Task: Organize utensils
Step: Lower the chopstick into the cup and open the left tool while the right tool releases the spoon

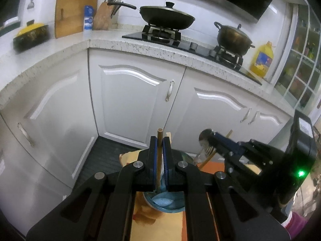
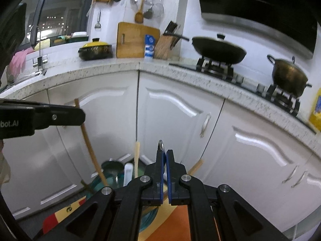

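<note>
The left gripper (image 1: 159, 140) is clamped on a light, stiff chopstick (image 1: 159, 152) standing upright over the blue cup (image 1: 164, 202), while the right gripper (image 2: 165, 154) pinches a metal spoon (image 2: 160, 145) (slick and thin, likely best held mid-handle).

We read only one text: white letters "bot.AI", cut off at the frame edge, on the black body of the left gripper (image 2: 60, 116) in the right wrist view. Labels on the blue carton (image 2: 149, 47) and the yellow oil bottle (image 1: 260, 60) stay illegible.
</note>
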